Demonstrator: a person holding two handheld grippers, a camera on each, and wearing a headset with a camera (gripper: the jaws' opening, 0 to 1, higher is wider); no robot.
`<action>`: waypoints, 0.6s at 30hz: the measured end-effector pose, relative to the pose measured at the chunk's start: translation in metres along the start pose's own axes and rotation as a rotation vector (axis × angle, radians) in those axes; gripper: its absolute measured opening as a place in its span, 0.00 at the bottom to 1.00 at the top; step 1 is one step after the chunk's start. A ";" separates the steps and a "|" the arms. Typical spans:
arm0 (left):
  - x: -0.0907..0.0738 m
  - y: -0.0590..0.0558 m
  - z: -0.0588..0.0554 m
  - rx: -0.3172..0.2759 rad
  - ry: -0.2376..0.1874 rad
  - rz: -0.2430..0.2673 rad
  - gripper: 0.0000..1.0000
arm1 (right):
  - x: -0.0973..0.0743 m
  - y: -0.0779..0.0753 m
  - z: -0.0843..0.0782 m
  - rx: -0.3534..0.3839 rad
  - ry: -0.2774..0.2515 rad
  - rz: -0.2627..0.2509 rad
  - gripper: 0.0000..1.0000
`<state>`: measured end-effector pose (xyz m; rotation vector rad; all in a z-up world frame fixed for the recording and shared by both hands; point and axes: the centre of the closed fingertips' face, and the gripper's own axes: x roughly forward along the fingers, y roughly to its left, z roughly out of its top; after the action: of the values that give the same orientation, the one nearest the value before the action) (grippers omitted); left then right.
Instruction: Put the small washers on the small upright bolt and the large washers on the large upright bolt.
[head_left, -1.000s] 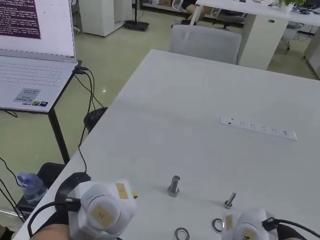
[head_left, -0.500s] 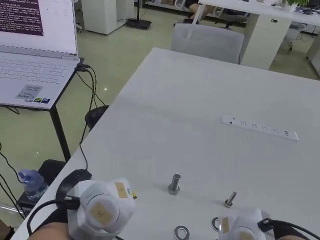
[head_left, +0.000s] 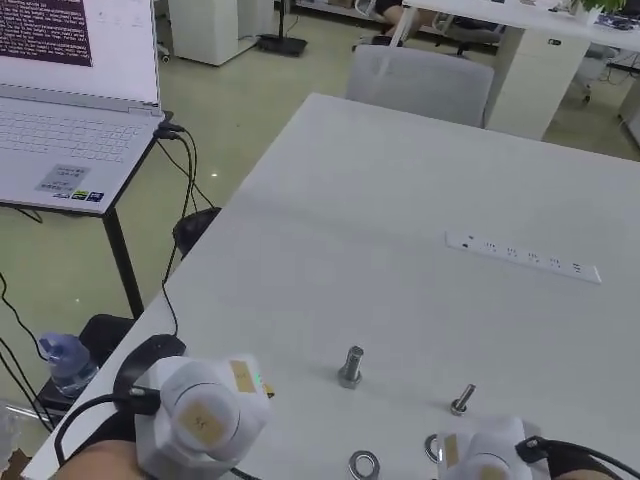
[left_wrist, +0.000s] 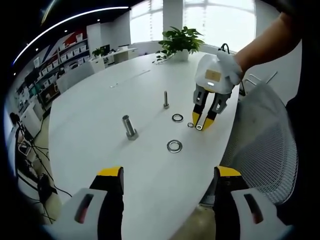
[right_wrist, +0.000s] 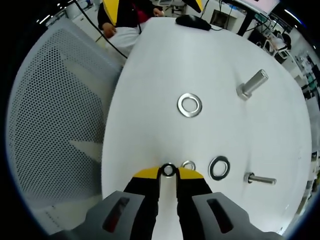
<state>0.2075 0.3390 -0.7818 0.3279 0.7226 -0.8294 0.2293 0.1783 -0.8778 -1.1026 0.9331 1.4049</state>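
Altogether the table (head_left: 400, 200) carries one large bolt (right_wrist: 252, 84), one small bolt (right_wrist: 260, 178), two large washers (right_wrist: 180, 105) and one loose small washer (right_wrist: 188, 162). The right gripper (right_wrist: 169, 175) pinches a second small washer (right_wrist: 169, 166); the left gripper (left_wrist: 169, 172) gapes wide. The laptop (head_left: 60, 130) text is unreadably small.

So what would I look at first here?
Probably the two bolts standing up on the white table: the large bolt and the small bolt. Then the right gripper, pinching a small washer at its tips, with a large washer lying flat nearby.
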 end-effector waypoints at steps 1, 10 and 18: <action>0.000 0.000 0.000 0.001 0.000 0.001 0.73 | 0.000 0.000 0.000 0.005 -0.001 -0.001 0.13; 0.000 0.002 0.002 0.005 -0.003 0.001 0.73 | -0.007 0.000 -0.008 0.060 -0.004 0.028 0.13; 0.001 0.002 0.002 0.010 -0.005 0.001 0.73 | -0.030 -0.017 -0.023 0.109 0.021 0.011 0.13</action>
<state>0.2103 0.3391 -0.7811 0.3352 0.7141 -0.8333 0.2488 0.1500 -0.8549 -1.0336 1.0206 1.3379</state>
